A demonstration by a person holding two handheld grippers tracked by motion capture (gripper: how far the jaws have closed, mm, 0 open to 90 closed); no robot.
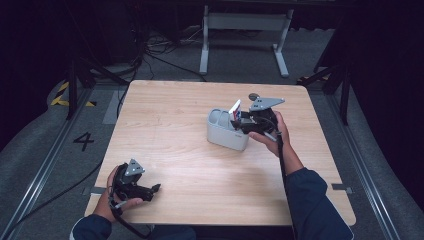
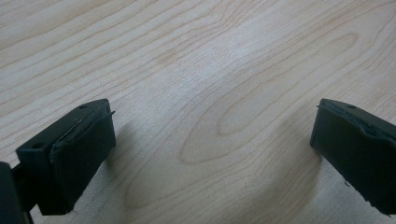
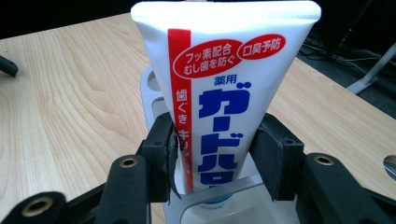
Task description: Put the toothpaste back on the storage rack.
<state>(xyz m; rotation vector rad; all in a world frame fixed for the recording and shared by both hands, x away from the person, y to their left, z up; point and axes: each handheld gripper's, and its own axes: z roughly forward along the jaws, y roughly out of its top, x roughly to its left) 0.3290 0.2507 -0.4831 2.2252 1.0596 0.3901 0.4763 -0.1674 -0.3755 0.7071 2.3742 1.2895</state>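
A white toothpaste tube [image 1: 235,107] [image 3: 224,93] with red and blue print stands cap down in a grey compartment holder [image 1: 225,136] [image 3: 150,84] right of the table's middle. My right gripper [image 1: 241,120] [image 3: 214,158] reaches in from the right at the holder's top, and its black pads press on both sides of the tube's lower half. My left gripper [image 1: 155,189] [image 2: 212,140] rests low over bare wood near the table's front left corner. Its jaws stand wide apart with nothing between them.
A small round grey object [image 1: 253,96] [image 3: 390,165] lies on the wooden table [image 1: 165,115] just behind the right hand. Beyond the far edge stand a white frame [image 1: 245,22] and loose cables on the floor.
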